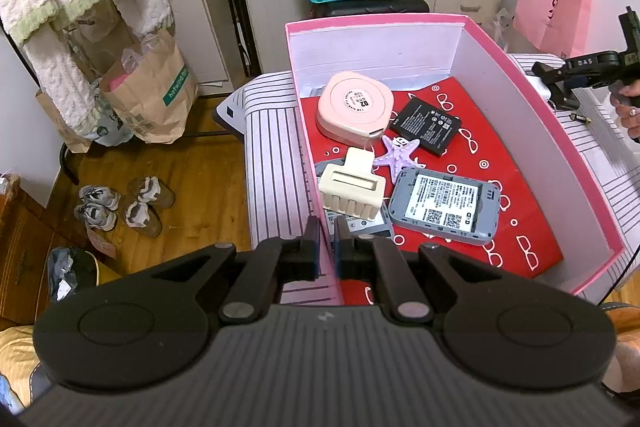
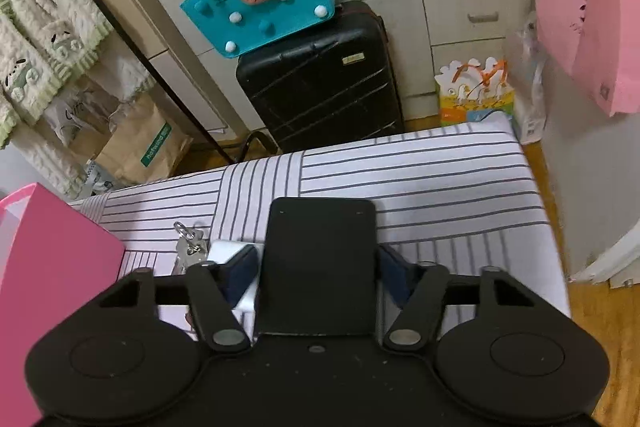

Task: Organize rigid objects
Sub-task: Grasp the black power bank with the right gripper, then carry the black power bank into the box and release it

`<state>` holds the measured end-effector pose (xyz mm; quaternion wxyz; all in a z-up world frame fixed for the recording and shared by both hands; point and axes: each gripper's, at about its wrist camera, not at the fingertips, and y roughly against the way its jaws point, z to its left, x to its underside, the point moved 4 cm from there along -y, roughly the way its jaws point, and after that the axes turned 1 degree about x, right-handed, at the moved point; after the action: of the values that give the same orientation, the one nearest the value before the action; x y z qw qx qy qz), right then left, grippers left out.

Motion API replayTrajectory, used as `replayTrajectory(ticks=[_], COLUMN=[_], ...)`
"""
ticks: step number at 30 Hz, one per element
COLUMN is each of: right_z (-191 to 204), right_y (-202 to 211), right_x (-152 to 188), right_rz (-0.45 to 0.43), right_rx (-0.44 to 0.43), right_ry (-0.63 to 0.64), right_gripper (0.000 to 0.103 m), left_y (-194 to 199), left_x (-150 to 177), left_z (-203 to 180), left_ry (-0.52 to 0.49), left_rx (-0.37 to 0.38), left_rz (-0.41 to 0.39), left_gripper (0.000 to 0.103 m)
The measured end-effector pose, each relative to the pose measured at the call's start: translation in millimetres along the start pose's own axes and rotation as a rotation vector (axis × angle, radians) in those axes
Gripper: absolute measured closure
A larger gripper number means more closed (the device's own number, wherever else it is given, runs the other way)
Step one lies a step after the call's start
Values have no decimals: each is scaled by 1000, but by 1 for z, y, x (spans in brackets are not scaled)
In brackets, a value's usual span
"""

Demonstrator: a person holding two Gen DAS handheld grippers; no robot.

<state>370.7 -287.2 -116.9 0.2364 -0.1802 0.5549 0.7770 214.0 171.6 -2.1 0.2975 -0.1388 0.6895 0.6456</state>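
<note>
We are holding a black flat panel (image 2: 318, 263), probably a device's back cover, between the fingers of the right tool (image 2: 318, 267), whose pads are touching its two long edges so it stays level above the striped bed (image 2: 440, 187), with keys (image 2: 191, 247) just beside it. The left tool (image 1: 327, 247) is pressed together on the near wall of the pink box (image 1: 520, 131), likely steadying it. Inside are lying a grey router (image 1: 446, 205), a black battery (image 1: 430, 125), a cream hair clip (image 1: 352, 193), a purple starfish (image 1: 396, 155) and a pink round device (image 1: 354, 109).
</note>
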Motion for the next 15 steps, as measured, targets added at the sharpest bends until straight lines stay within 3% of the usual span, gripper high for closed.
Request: replayTrajectory(ticks=[6, 15], right_z=[11, 45], right_y=[23, 91], right_x=[8, -2], right_rz=[-52, -108], right_rx=[-16, -255], right_ry=[44, 71], right_gripper=[36, 36], left_y=[0, 2], left_x=[0, 1], left_z=[0, -5], left_ry=[-4, -47], left_rx=[4, -5], left_rz=[-4, 16], left_gripper=[97, 97])
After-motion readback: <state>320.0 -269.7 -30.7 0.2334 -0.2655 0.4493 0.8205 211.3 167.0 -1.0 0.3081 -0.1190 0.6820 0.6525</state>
